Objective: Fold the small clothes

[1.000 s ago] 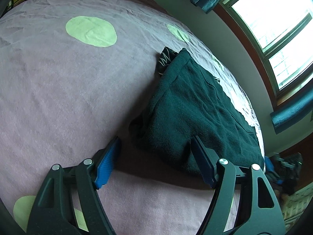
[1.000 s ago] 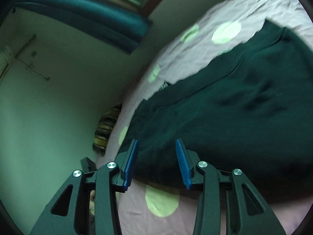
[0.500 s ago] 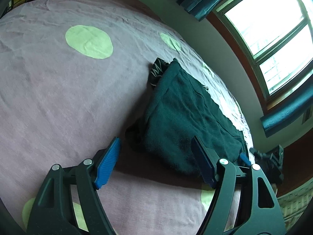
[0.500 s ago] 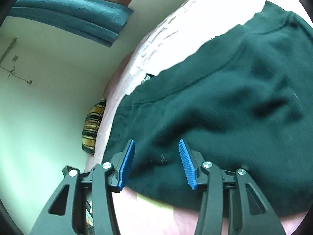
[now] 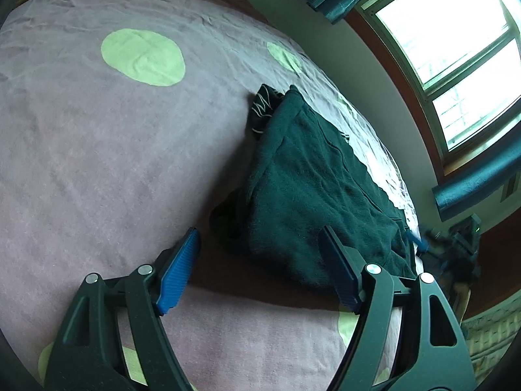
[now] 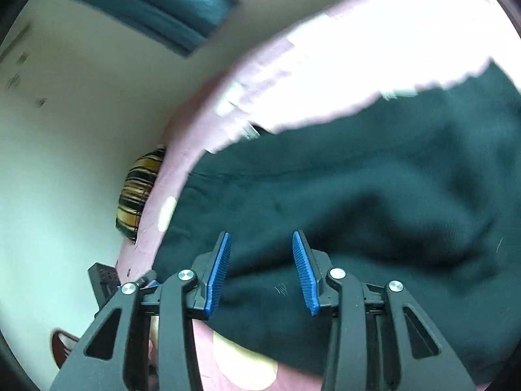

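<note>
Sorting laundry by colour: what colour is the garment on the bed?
Dark teal-green garment, clearest in the left wrist view.

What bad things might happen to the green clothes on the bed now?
1. The right claw is opening right above the dark green garment, with nothing pinched; closing low might grab several layers and spoil the fold.
2. A striped cloth pokes out from under the garment's far end, so it might get dragged along.
3. The garment lies near the bed's edge, so a hard tug might slide it off.
</note>
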Demonstrator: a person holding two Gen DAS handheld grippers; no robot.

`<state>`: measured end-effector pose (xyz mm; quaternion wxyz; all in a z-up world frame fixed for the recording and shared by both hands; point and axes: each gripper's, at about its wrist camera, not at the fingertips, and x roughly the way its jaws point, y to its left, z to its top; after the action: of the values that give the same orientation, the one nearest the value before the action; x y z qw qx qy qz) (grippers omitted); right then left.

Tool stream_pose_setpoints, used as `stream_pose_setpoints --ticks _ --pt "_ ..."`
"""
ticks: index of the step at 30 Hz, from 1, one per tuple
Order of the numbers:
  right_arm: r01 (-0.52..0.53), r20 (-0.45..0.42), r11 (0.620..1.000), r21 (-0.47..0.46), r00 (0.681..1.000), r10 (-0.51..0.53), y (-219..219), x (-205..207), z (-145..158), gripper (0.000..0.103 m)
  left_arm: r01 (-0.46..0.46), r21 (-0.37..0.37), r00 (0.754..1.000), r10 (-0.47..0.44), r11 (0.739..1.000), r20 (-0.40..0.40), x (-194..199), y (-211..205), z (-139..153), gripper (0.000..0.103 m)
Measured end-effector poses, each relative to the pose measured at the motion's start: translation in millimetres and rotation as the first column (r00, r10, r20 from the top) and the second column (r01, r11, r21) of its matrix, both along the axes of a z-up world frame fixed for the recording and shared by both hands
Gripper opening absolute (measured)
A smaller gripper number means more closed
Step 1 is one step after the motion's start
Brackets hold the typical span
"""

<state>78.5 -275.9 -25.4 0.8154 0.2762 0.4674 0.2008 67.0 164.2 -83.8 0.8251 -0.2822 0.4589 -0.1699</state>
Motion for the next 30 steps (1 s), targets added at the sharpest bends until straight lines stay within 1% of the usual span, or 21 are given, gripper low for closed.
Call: stream_pose_setpoints --ticks 2,5,7,8,10,11,13,14,15,16,17,18,19,20,22,24,26,27,28,29,30 --pt "-0.06 0.024 0.997 -0.042 0.998 0.061 3 19 8 0.055 0.003 -0.001 1.0 -0.003 1.0 -0.012 2 -1 -3 0.075" --pt "-0.086 0.0 0.983 -0.163 0.996 0.087 4 61 0 0.055 0.0 0.002 1.0 0.0 1.0 -0.015 4 -1 -5 0.075" --pt "-0.115 0.005 0.958 -0.263 0.993 0.121 12 88 -8 0.055 -0.003 0.004 1.0 0.003 1.0 -0.011 5 0 -4 0.075" --pt "-0.142 0.012 0.941 -0.306 0.988 0.152 18 96 -10 0.055 -0.003 0.007 1.0 0.003 1.0 -0.01 5 1 -5 0.076" --pt "-0.223 0.005 0.886 -0.406 0.969 0.246 37 113 -20 0.055 0.0 0.005 1.0 0.0 1.0 -0.018 7 1 -6 0.077" --pt "-0.254 -0.002 0.845 -0.47 0.958 0.287 48 122 -26 0.055 0.001 -0.001 1.0 -0.001 1.0 -0.022 8 1 -7 0.078" --pt "-0.312 -0.022 0.79 -0.528 0.935 0.355 61 131 -35 0.055 0.0 -0.003 1.0 -0.001 1.0 -0.024 10 0 -8 0.08" --pt "-0.338 -0.04 0.764 -0.55 0.924 0.381 68 134 -41 0.036 0.001 -0.001 1.0 -0.001 1.0 -0.024 10 0 -8 0.08" --pt "-0.359 -0.059 0.75 -0.556 0.917 0.394 71 136 -44 0.019 0.002 0.004 1.0 -0.002 1.0 -0.022 11 -2 -8 0.08" --pt "-0.375 -0.081 0.746 -0.55 0.914 0.399 73 139 -46 0.015 0.005 0.01 1.0 -0.004 1.0 -0.018 11 -3 -8 0.08" --pt "-0.365 -0.078 0.74 -0.565 0.917 0.392 77 143 -44 0.011 0.008 0.017 1.0 -0.008 1.0 -0.015 11 -4 -8 0.081" --pt "-0.343 -0.065 0.741 -0.576 0.924 0.378 77 146 -42 0.006 0.011 0.026 1.0 -0.011 1.0 -0.013 12 -6 -8 0.081" --pt "-0.3 -0.041 0.76 -0.576 0.94 0.339 74 150 -39 0.006 0.015 0.037 1.0 -0.014 0.999 -0.009 12 -8 -8 0.081" --pt "-0.252 -0.024 0.79 -0.559 0.957 0.289 69 155 -38 0.005 0.022 0.056 1.0 -0.022 0.998 -0.001 12 -11 -8 0.082" --pt "-0.199 -0.029 0.824 -0.531 0.976 0.217 59 158 -39 0.005 0.039 0.086 0.999 -0.039 0.996 0.004 11 -16 -7 0.082" --pt "-0.193 -0.064 0.871 -0.451 0.981 0.184 48 154 -40 0.007 0.055 0.079 0.998 -0.056 0.995 0.015 8 -16 -4 0.083" --pt "-0.119 -0.038 0.92 -0.374 0.993 0.113 33 133 -26 0.01 0.069 0.054 0.997 -0.07 0.996 0.023 5 -14 -2 0.083" --pt "-0.088 -0.023 0.938 -0.335 0.996 0.086 29 123 -20 0.02 0.076 0.035 0.997 -0.077 0.997 0.031 3 -11 0 0.083" --pt "-0.055 -0.006 0.966 -0.251 0.998 0.055 21 105 -11 0.026 0.081 0.023 0.996 -0.082 0.996 0.038 2 -10 1 0.083" --pt "-0.037 0.004 0.981 -0.189 0.999 0.039 19 93 -6 0.038 0.089 0.013 0.995 -0.089 0.996 0.047 0 -9 3 0.083" --pt "-0.026 0.024 0.993 -0.116 0.999 0.029 17 70 0 0.044 0.096 0.008 0.994 -0.096 0.995 0.055 -1 -8 6 0.083"
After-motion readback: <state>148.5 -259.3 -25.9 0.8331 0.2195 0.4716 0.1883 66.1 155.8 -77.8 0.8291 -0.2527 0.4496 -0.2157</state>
